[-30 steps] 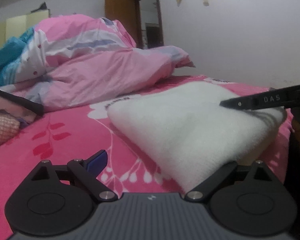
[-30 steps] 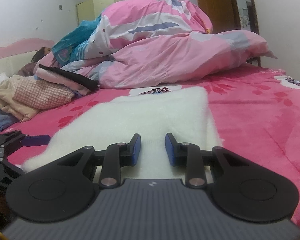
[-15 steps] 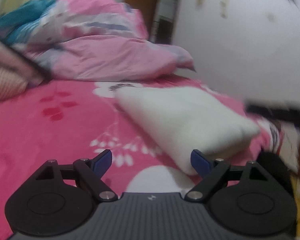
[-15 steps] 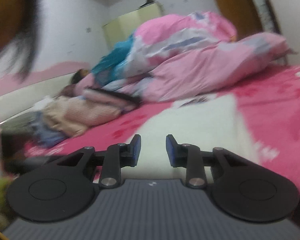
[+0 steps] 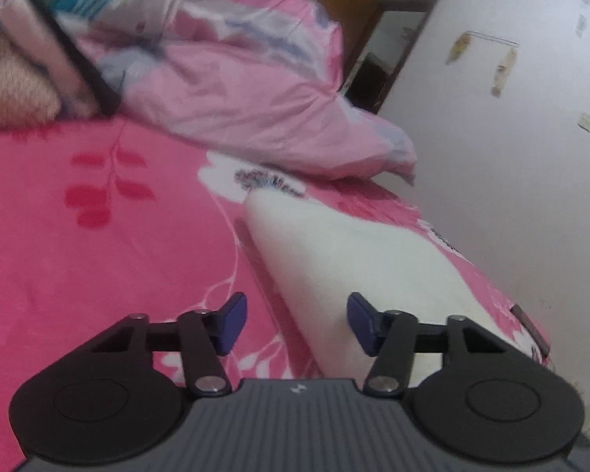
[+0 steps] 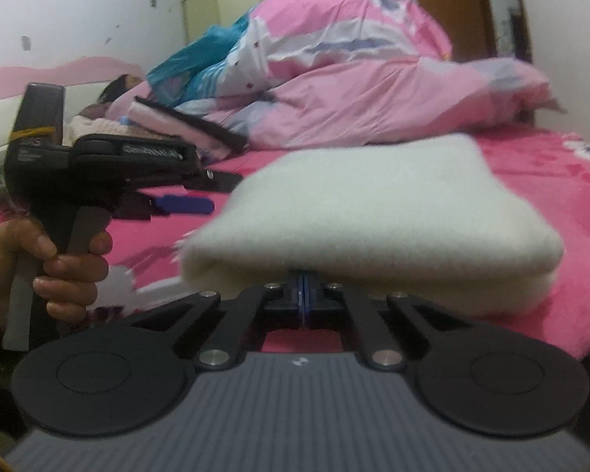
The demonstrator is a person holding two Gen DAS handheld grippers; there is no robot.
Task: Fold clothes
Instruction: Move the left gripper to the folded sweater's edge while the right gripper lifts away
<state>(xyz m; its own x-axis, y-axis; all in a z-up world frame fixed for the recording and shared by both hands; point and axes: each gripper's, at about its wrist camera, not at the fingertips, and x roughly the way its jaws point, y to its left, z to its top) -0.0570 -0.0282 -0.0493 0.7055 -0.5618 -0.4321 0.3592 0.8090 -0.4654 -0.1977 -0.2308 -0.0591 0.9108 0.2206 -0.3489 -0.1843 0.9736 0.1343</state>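
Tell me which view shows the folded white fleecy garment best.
The right wrist view: the folded white fleecy garment fills the middle, its thick fold facing the camera. The left wrist view shows it obliquely, its near end hidden by the gripper.

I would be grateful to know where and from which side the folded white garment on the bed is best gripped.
Probably the near rounded folded edge of the white garment, approached low from the bed's near side. There the layers meet in one thick roll, so a pinch could catch them all together. The right hand-held gripper sits shut at that edge; the left hand-held gripper, closing, straddles its near corner.
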